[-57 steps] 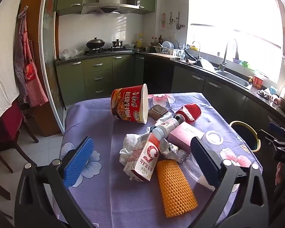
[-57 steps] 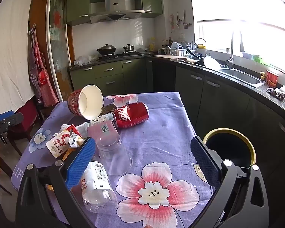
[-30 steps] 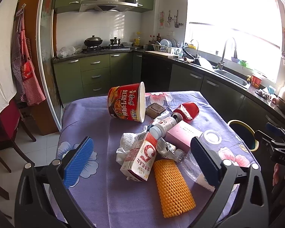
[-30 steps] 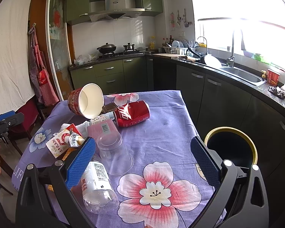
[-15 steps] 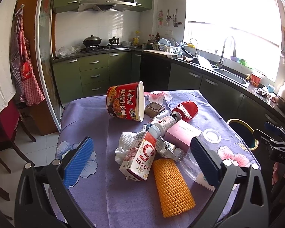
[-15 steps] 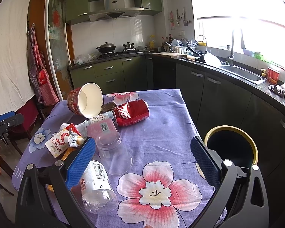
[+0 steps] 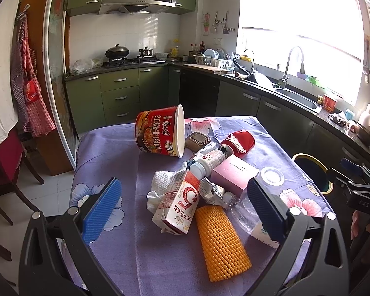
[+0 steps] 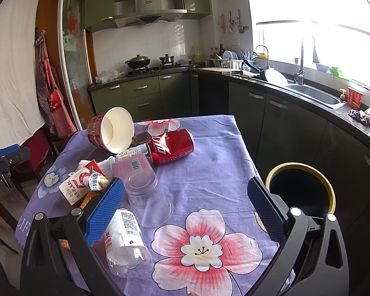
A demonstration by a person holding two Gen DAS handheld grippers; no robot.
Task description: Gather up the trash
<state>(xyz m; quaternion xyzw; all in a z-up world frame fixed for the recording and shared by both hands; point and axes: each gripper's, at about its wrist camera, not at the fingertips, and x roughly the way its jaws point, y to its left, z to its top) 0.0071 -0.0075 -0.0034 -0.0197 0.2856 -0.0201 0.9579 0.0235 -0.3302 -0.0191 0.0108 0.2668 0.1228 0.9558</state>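
Hand-held grippers (image 7: 185, 207) (image 8: 185, 208) wide apart — trash pile (image 7: 197, 182), bin (image 8: 301, 192)

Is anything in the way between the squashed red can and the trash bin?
Nothing visible blocks it. From the red can to the bin beside the table there is only bare purple tablecloth; the other trash lies on the can's far side from the bin.

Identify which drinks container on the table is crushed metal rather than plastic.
The red soda can, dented and lying on its side beside the noodle tub. The clear cup and water bottle are see-through plastic.
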